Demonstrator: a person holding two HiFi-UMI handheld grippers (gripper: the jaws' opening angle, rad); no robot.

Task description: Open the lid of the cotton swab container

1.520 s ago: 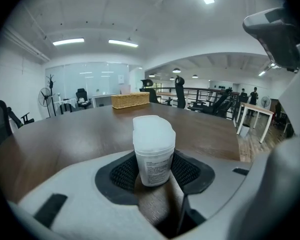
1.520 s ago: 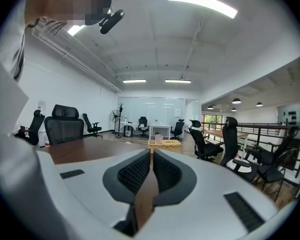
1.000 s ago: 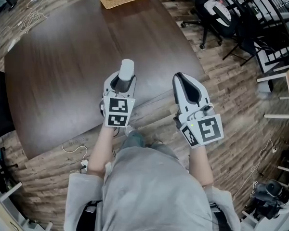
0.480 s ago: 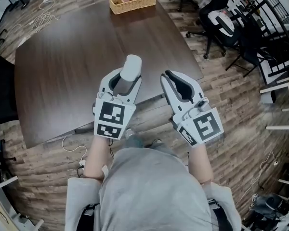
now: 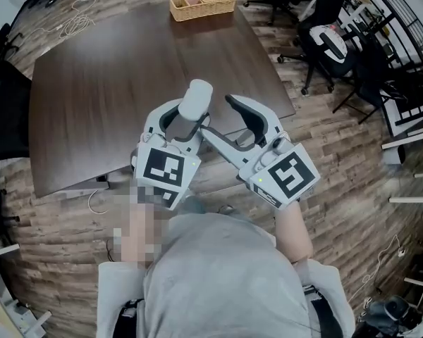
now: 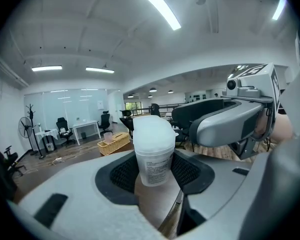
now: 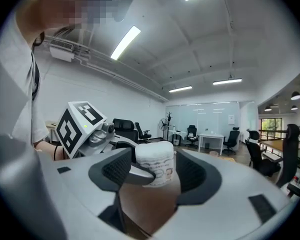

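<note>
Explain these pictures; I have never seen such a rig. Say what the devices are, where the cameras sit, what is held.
A person holds a two-jaw gripper in each hand. The head view looks down from the person's head; each gripper view looks along its own jaws. The left gripper grips a white cotton swab container, lid closed, above the brown table, which bears a wicker basket at its far end. The right gripper has just been opening its jaws; the container shows between them, ungripped.
</note>
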